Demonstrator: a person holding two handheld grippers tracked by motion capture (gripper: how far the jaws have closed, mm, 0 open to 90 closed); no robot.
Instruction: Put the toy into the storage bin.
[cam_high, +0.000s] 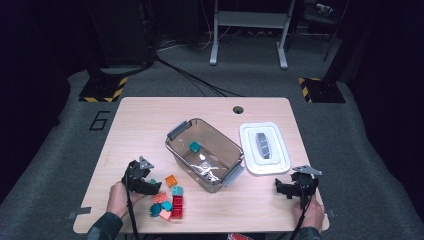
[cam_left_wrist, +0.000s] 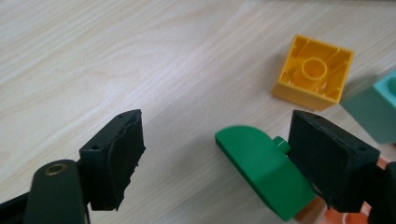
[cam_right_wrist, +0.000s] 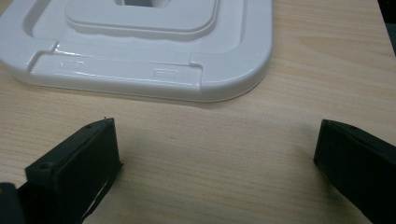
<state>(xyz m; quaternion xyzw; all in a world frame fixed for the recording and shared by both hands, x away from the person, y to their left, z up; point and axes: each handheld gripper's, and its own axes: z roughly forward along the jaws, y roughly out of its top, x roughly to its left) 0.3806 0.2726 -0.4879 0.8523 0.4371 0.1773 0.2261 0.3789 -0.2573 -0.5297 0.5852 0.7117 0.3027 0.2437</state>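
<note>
Both tongs stand with their jaws spread wide and nothing between them: the left gripper sits low near the desk's front left corner, beside a heap of toy bricks, and the right gripper rests near the front right corner, just short of the white lid. In the left gripper view a flat green brick with one rounded end lies on the wood against the inner side of the right-hand jaw, touching or nearly touching it; I cannot tell which. Past it lies a yellow brick, turned hollow side up, and a teal brick shows at the frame's edge. Red, orange, pink and teal bricks crowd the heap by the front edge. At the desk's middle stands a clear brownish tub with grey latches, set at a slant, holding one teal brick. Its lid lies flat toward the right edge, apart from the tub. The desk is pale wood with a cable hole near the back edge; round it are grey carpet, black cables, and yellow-and-black striped feet in a dark room.
</note>
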